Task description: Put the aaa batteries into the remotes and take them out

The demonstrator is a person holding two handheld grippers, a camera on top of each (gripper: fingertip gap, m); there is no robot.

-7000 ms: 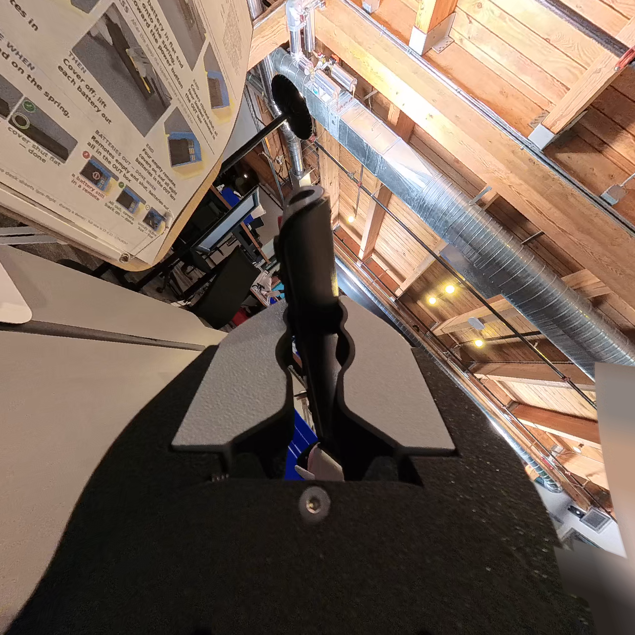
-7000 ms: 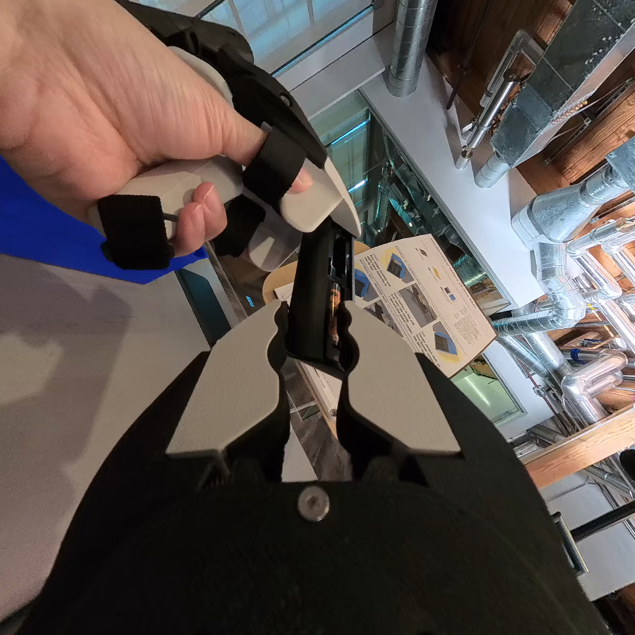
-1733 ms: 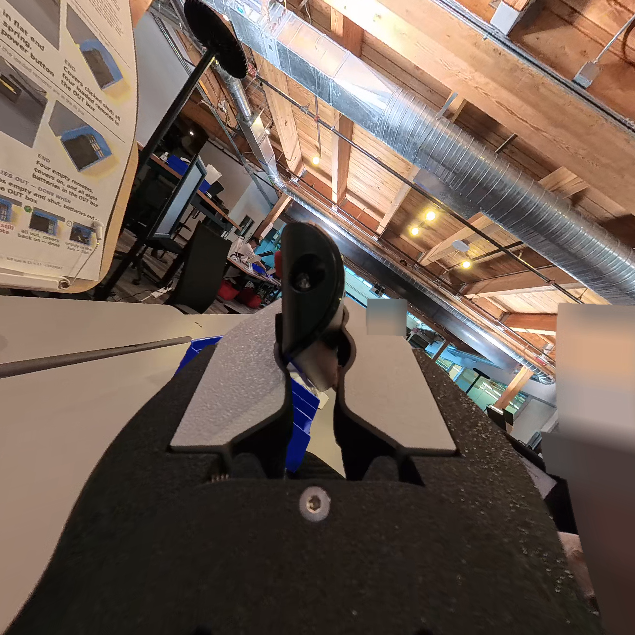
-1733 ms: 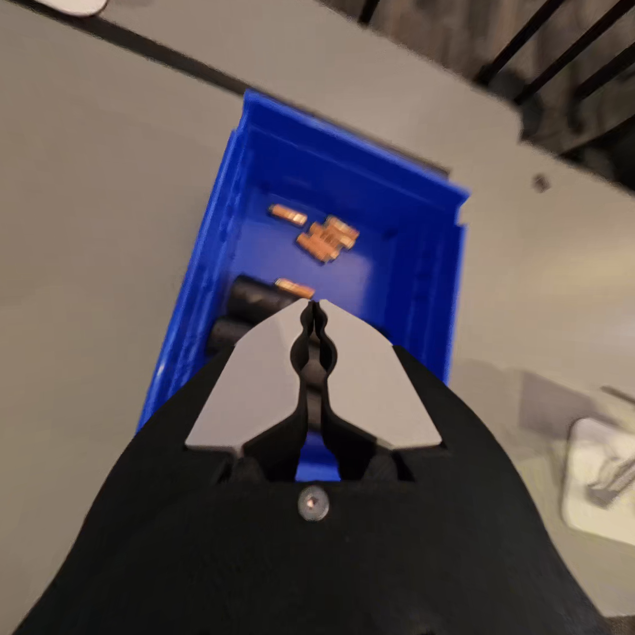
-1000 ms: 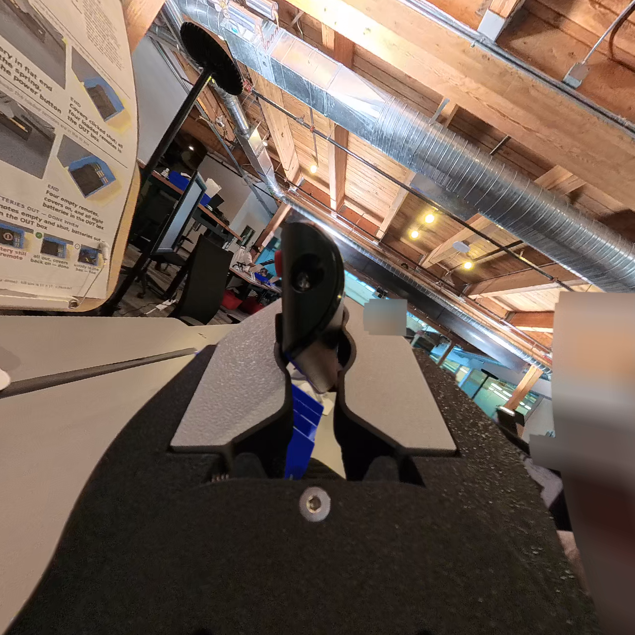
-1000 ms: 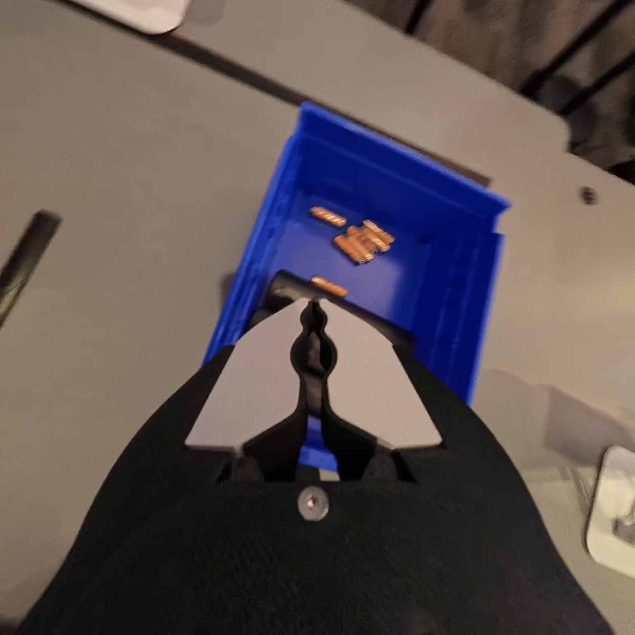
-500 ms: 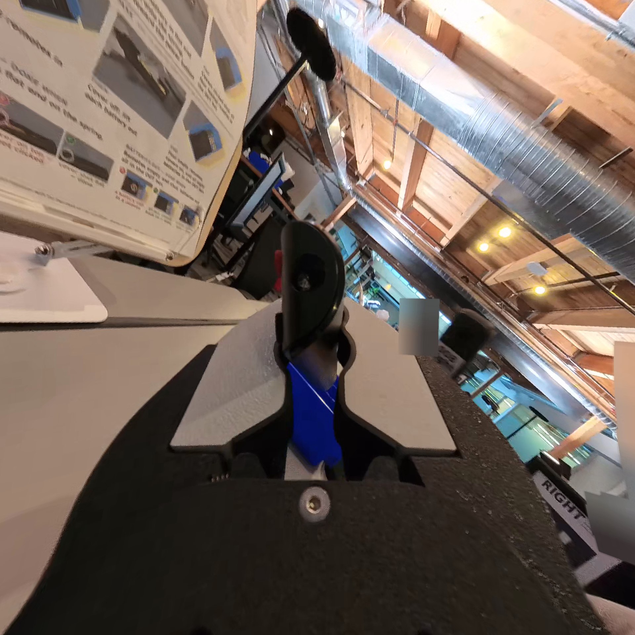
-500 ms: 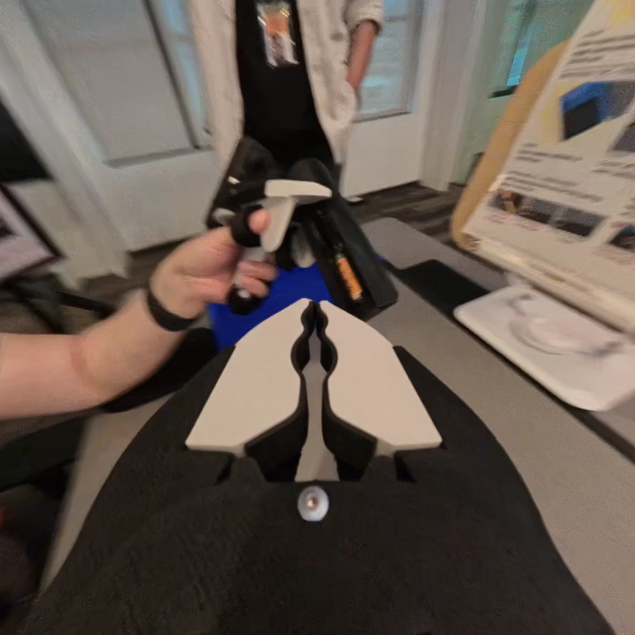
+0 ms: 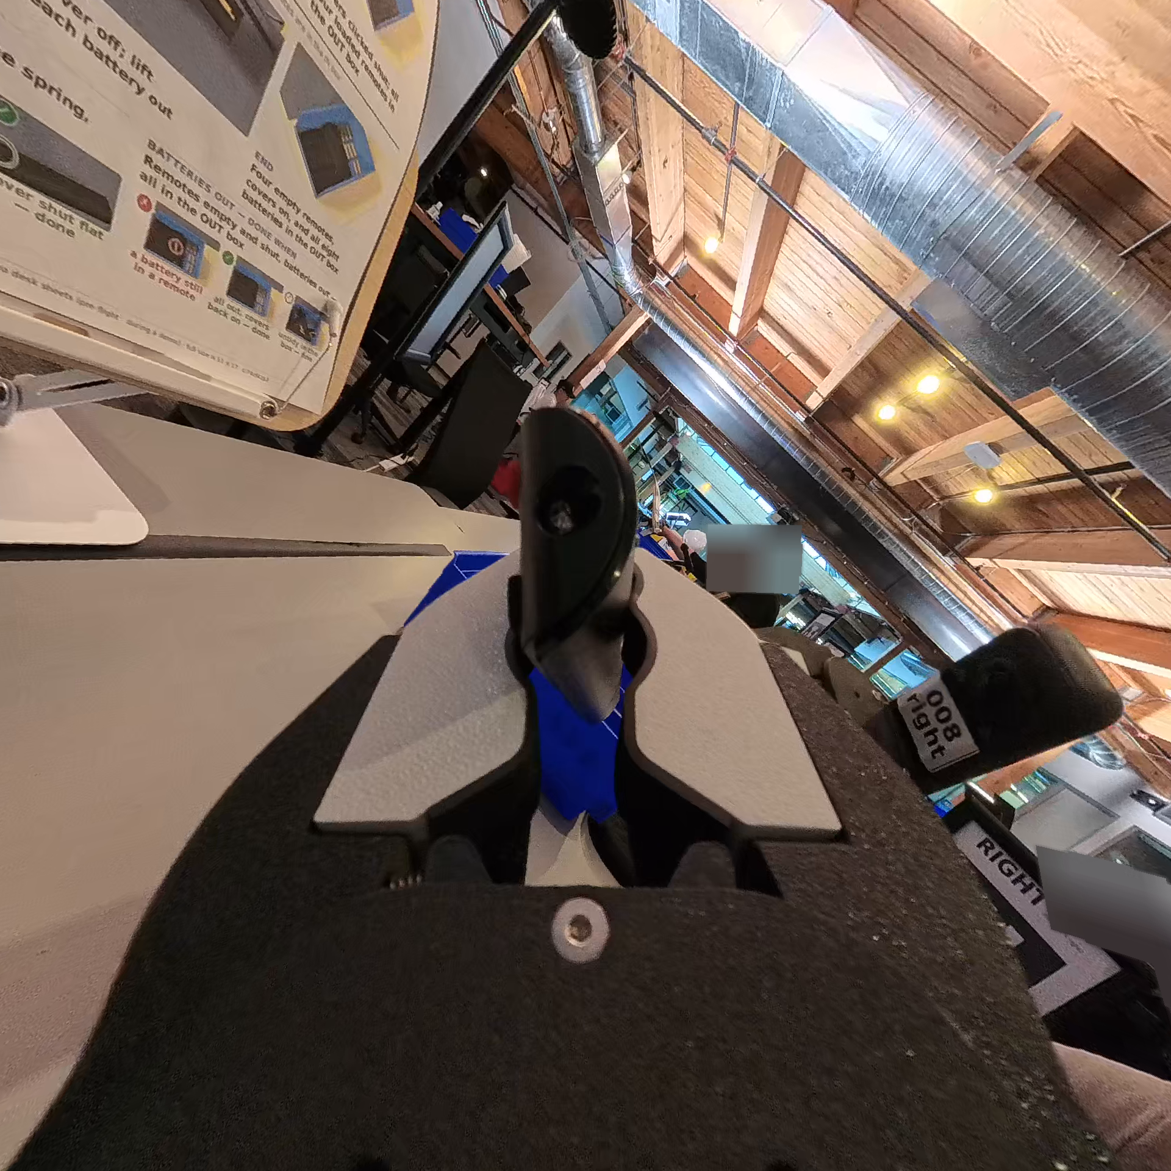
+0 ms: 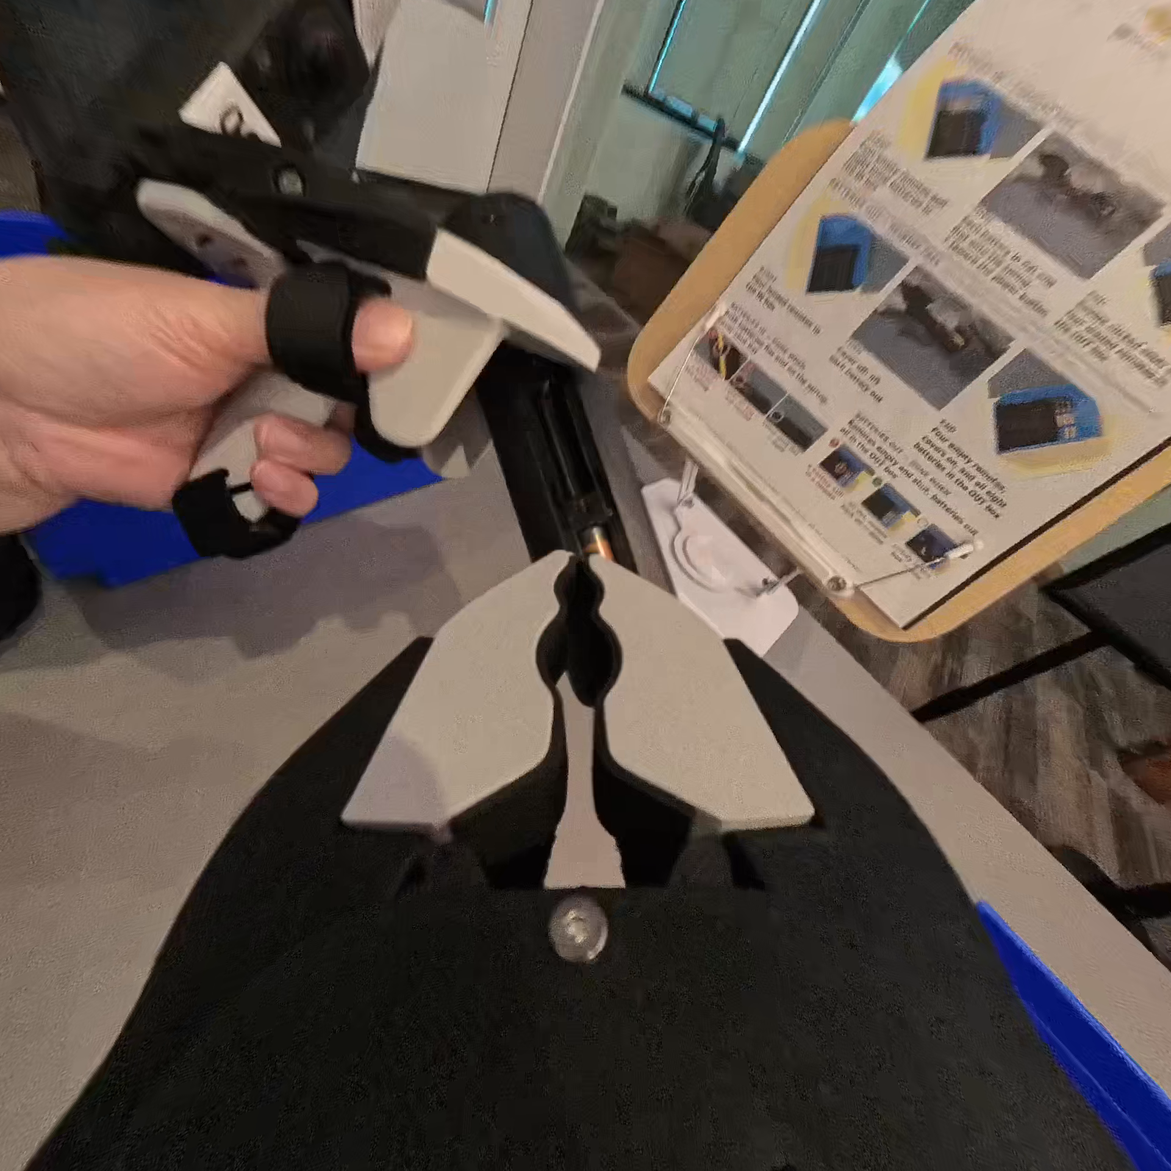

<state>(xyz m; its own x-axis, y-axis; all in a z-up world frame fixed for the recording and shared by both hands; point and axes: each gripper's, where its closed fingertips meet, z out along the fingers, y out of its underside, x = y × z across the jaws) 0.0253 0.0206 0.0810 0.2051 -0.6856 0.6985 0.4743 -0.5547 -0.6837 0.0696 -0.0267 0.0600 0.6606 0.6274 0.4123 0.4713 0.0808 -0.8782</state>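
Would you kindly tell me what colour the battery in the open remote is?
Copper-orange battery in the black remote; the right wrist view shows it best.

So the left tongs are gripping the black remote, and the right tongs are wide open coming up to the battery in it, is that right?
Not quite: the right tongs are shut, not wide open; the right wrist view shows their tips together just short of the battery. The rest holds: the left tongs grip the black remote, whose open compartment faces the right tongs.

Left gripper point(image 9: 573, 633) clamps a black remote point(image 9: 573, 526) above a blue bin point(image 9: 570, 754)
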